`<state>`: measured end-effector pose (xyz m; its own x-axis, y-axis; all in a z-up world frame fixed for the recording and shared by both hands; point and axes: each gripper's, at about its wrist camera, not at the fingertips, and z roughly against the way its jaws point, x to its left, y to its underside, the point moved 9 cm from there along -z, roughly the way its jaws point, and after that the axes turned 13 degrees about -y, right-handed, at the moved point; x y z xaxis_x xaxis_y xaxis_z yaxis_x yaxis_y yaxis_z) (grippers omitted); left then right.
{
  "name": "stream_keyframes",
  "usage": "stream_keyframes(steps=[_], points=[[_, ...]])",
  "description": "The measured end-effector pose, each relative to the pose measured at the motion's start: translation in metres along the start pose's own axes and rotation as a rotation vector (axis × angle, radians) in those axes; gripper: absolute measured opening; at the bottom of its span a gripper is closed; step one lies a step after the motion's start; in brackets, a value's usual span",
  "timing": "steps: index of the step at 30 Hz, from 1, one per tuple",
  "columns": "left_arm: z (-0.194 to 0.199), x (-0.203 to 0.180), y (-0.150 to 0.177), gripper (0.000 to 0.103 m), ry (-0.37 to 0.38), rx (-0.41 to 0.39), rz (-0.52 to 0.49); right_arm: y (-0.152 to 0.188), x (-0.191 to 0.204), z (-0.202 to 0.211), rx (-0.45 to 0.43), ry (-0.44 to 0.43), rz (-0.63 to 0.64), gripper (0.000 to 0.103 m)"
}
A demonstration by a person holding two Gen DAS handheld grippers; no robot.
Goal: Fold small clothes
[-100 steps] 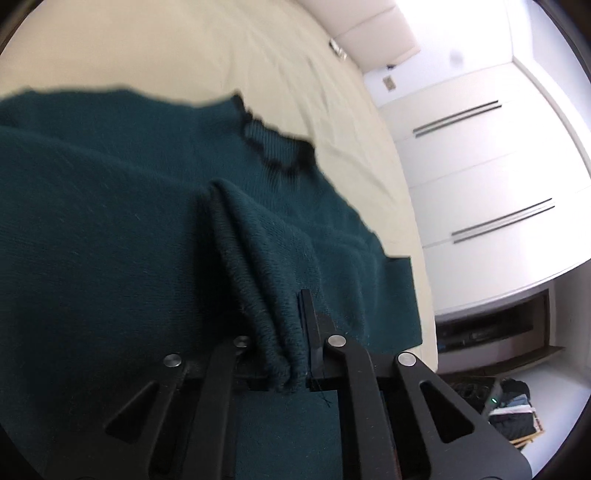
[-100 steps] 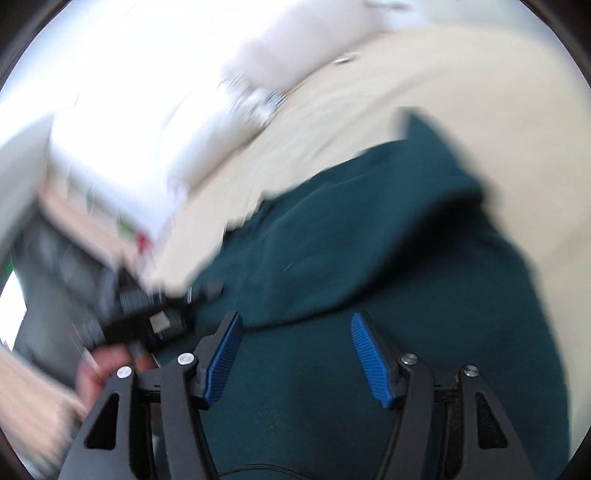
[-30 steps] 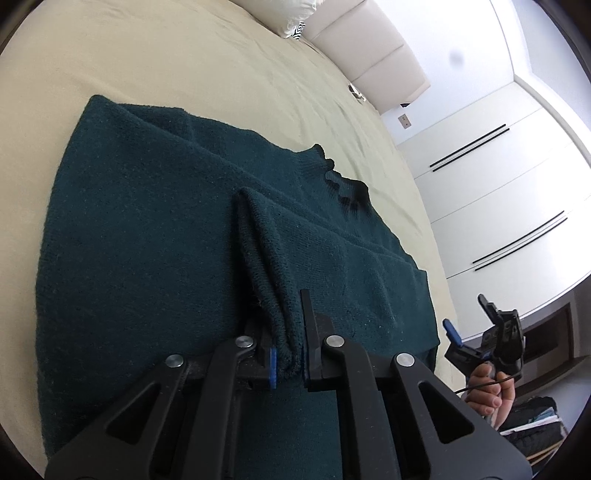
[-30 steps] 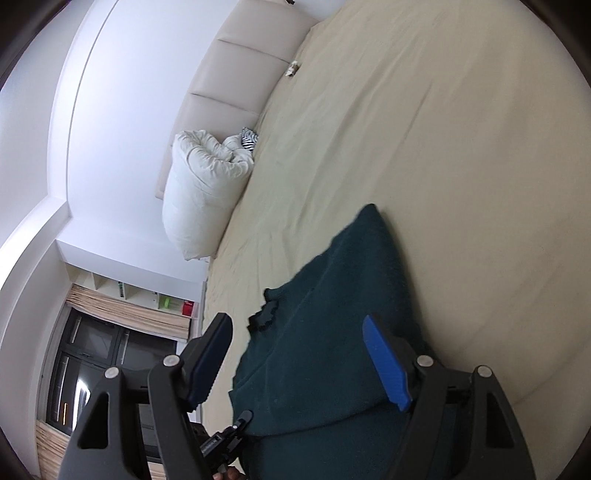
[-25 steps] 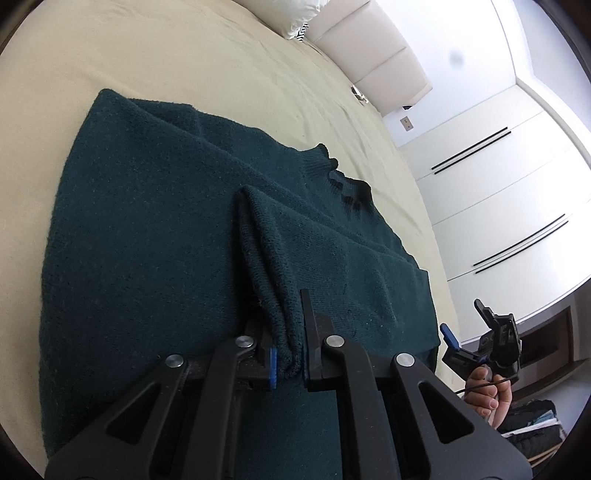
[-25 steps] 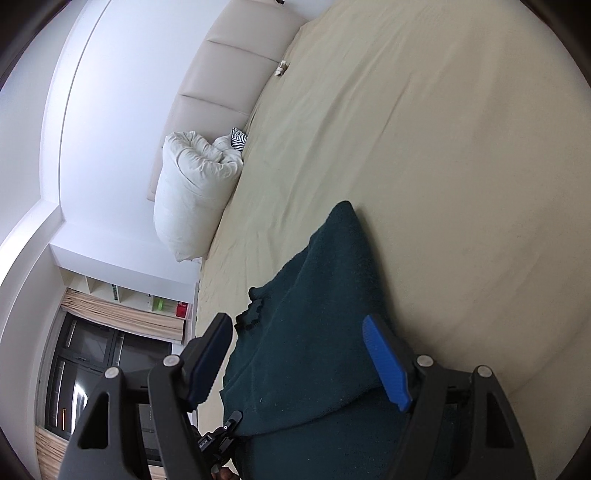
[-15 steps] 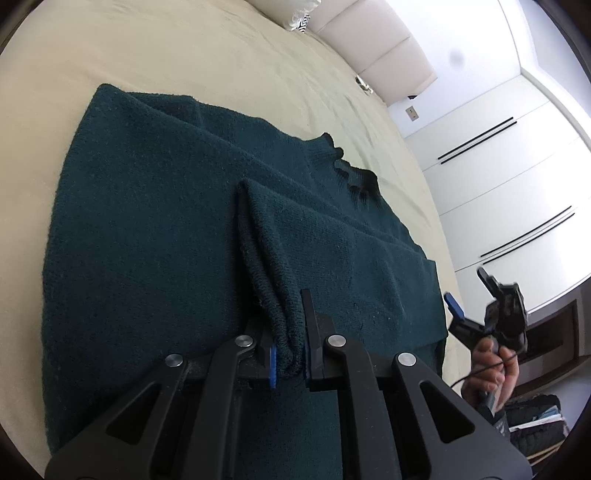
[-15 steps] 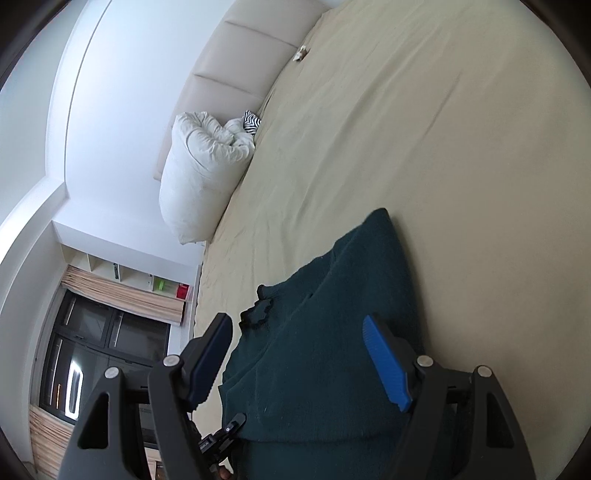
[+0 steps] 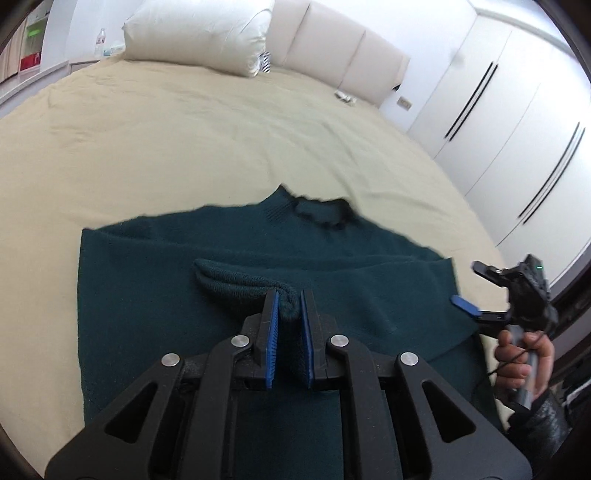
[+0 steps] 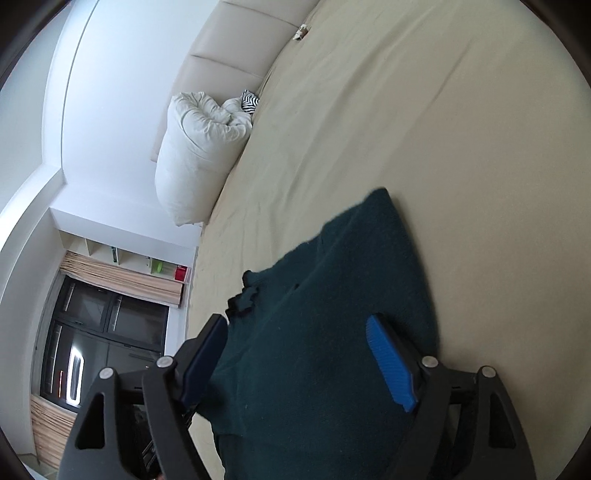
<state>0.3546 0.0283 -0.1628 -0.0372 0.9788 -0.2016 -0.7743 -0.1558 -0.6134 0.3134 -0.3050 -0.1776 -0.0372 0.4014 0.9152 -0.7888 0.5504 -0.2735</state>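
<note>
Left wrist view, nearest the lens: the left tongs (image 9: pixel 288 317) stand narrow, their blue pads (image 9: pixel 272 328) clamped on a rolled ridge of knit, the sleeve fold (image 9: pixel 236 282) of a dark teal sweater (image 9: pixel 147 314). The fold runs from the pads toward 10 o'clock and ends in a rounded tip lying on the sweater's body.

The sweater lies spread on the beige bed (image 9: pixel 166 147), filling the lower half of this view. Its dark frilled collar (image 9: pixel 321 212) sits at 12 o'clock from the tongs, at the garment's far edge.

At 3 o'clock, just off the sweater's right edge, the right tongs (image 9: pixel 480 291) are carried in a person's hand (image 9: pixel 524 354). Their jaws stand wide and have just been opening further, with nothing pressed between the pads.

Right wrist view: the right tongs (image 10: pixel 295 362) hover over the sweater (image 10: pixel 325 369), one blue pad (image 10: pixel 389 363) at 3 o'clock above the cloth and the other at 9 o'clock near the collar (image 10: pixel 243 301); whether they touch the knit cannot be told.

Farther off, a white pillow (image 9: pixel 199 33) rests at the bed's head at 11 o'clock against a padded cream headboard (image 9: pixel 332 48). White wardrobe doors (image 9: pixel 498 122) stand at 2 o'clock.
</note>
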Motion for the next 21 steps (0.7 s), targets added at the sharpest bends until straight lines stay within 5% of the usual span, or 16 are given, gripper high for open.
stream_keyframes(steps=[4, 7, 10, 12, 15, 18, 21], points=[[0.002, 0.045, 0.02, 0.011, -0.065, 0.054, 0.134, 0.013, 0.001, 0.008, 0.017, 0.027, 0.053, 0.077], [0.027, 0.079, 0.021, 0.011, -0.17, -0.02, 0.206, 0.015, 0.008, 0.018, 0.0, 0.045, 0.066, 0.079], [0.053, 0.091, 0.008, 0.011, -0.173, -0.107, 0.255, 0.021, 0.017, 0.021, -0.011, 0.022, 0.076, 0.08], [0.06, 0.07, -0.004, 0.011, -0.134, -0.15, 0.185, 0.027, 0.022, 0.02, -0.006, 0.013, 0.096, 0.08], [0.022, 0.028, -0.003, 0.011, -0.05, -0.05, 0.038, 0.033, 0.016, 0.011, 0.014, 0.04, 0.091, 0.08], [-0.047, 0.016, 0.036, 0.01, -0.062, 0.192, -0.029, 0.039, 0.005, 0.006, 0.028, 0.05, 0.08, 0.079], [-0.041, 0.021, 0.038, 0.011, 0.003, 0.141, 0.011, 0.051, 0.012, 0.018, 0.047, 0.076, 0.103, 0.079]])
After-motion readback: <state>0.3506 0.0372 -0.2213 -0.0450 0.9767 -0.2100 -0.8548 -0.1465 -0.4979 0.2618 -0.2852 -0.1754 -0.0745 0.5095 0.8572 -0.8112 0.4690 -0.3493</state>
